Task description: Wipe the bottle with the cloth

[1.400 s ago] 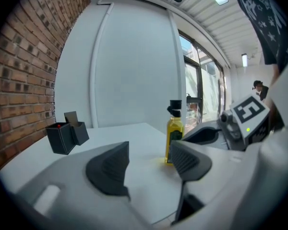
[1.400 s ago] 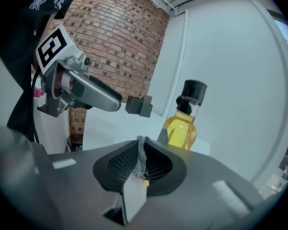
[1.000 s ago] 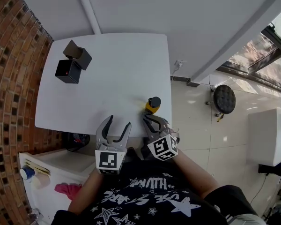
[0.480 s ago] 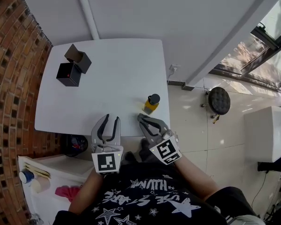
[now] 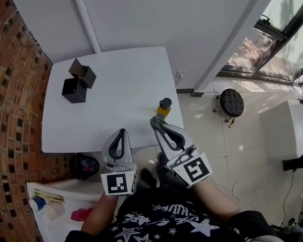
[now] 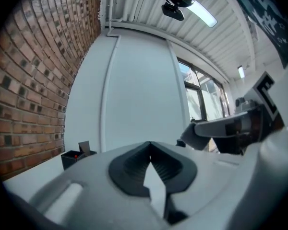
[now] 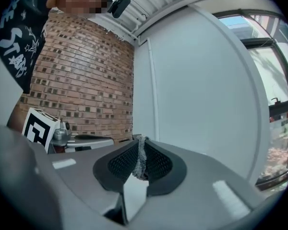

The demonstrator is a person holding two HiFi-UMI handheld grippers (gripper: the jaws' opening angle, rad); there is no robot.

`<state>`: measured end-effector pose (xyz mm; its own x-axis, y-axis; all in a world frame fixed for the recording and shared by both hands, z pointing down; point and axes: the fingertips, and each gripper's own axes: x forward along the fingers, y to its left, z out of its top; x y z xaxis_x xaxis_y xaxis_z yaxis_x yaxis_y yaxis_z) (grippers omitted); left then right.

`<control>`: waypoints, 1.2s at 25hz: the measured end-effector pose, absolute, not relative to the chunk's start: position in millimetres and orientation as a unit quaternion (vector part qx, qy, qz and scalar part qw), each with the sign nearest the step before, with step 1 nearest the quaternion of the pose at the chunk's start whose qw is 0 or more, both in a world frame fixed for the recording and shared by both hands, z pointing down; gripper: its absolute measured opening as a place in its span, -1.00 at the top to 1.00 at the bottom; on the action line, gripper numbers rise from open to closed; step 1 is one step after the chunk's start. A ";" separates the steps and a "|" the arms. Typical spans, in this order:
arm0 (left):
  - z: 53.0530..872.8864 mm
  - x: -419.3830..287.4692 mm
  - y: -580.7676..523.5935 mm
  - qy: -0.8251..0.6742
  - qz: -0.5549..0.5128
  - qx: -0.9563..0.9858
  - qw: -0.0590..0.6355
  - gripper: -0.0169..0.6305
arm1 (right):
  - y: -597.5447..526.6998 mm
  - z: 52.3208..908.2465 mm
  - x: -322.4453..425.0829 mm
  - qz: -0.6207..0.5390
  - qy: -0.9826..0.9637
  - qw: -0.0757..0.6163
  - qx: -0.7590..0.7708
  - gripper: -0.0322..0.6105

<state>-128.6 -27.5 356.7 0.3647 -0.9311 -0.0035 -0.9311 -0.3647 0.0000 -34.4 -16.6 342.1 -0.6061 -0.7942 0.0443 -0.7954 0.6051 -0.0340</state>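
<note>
Just beyond the tips of the right gripper [image 5: 154, 121], the bottle [image 5: 164, 108] stands upright on the white table [image 5: 116, 79], apart from them. That gripper's jaws are clamped on what appears to be a thin grey cloth [image 7: 139, 158]. Beside it, the left gripper [image 5: 122, 132] has just been closing; its pads now meet with nothing between them.

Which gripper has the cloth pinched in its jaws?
The right gripper: a grey cloth strip is clamped between its jaws, while the left gripper is shut on nothing.
</note>
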 end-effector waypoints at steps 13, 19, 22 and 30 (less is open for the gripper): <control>369.5 -83.3 -2.2 0.555 -0.032 -0.830 -0.030 0.94 | 6.2 345.7 -4.3 0.024 -0.894 0.033 0.445 0.79; 364.4 -59.2 4.9 0.551 -0.033 -0.833 -0.022 0.94 | 11.3 338.1 14.1 0.014 -0.898 0.026 0.440 0.79; 363.0 -51.9 6.7 0.549 -0.033 -0.835 -0.023 0.94 | 13.9 337.8 19.8 0.015 -0.899 0.023 0.436 0.79; 361.4 -42.5 11.6 0.543 -0.031 -0.839 -0.011 0.94 | 17.5 338.2 28.1 0.020 -0.899 0.018 0.437 0.79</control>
